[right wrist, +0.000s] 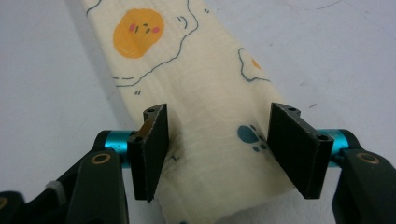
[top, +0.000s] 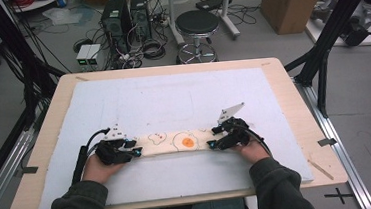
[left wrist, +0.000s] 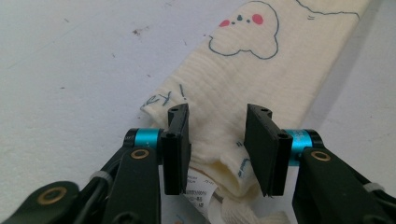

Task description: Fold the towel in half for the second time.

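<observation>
Both the left gripper (left wrist: 217, 140) and right gripper (right wrist: 219, 149) straddle, jaws apart and unclamped, the ends of the folded cream egg-print cloth (top: 176, 143); next, probably, closing to pinch.

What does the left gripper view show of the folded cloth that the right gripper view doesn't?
Left gripper view: a blue-outlined face print with two pink cheeks, blue lettering at the cloth's edge, and a sewn-in label by the left gripper.

Right gripper view: a fried-egg print with an orange yolk face, a smaller egg print and a blue paw print, ahead of the right gripper.

Both: the cream cloth on the white mat, lying between open jaws.
</observation>
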A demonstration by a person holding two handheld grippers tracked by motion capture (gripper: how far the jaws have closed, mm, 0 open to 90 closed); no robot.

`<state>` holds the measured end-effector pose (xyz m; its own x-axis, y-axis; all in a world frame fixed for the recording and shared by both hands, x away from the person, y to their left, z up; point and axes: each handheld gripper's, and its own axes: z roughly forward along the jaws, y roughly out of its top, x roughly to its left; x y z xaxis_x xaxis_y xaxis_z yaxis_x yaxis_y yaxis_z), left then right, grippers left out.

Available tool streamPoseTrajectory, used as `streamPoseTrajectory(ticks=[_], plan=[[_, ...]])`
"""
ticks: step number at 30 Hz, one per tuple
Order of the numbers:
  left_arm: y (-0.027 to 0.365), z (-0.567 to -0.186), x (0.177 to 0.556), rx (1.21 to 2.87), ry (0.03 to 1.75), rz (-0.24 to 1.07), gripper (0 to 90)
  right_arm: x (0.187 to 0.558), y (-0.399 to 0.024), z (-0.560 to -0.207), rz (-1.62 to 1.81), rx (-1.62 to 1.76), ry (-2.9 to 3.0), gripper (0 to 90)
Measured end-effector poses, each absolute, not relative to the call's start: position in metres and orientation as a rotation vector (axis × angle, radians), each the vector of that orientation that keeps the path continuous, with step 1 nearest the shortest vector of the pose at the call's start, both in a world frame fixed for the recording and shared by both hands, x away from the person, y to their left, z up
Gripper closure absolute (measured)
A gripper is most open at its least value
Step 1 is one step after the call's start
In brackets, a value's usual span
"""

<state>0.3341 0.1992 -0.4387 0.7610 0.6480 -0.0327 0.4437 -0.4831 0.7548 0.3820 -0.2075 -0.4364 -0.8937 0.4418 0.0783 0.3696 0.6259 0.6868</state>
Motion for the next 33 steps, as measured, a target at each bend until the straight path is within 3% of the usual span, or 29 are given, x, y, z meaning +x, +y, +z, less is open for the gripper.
streamPoseTrajectory(ticks=[13, 21, 33], plan=[[0.199, -0.437, 0.332, 2.153, 0.801, 0.344, 59.4, 0.377, -0.210, -0.434, 1.200, 0.656, 2.676, 37.8], [0.206, -0.428, 0.330, 2.076, 0.809, 0.366, 60.4, 0.379, -0.229, -0.425, 1.304, 0.741, 2.595, 42.1], [0.202, -0.437, 0.333, 2.160, 0.832, 0.359, 60.4, 0.377, -0.223, -0.438, 1.119, 0.728, 2.665, 43.0]])
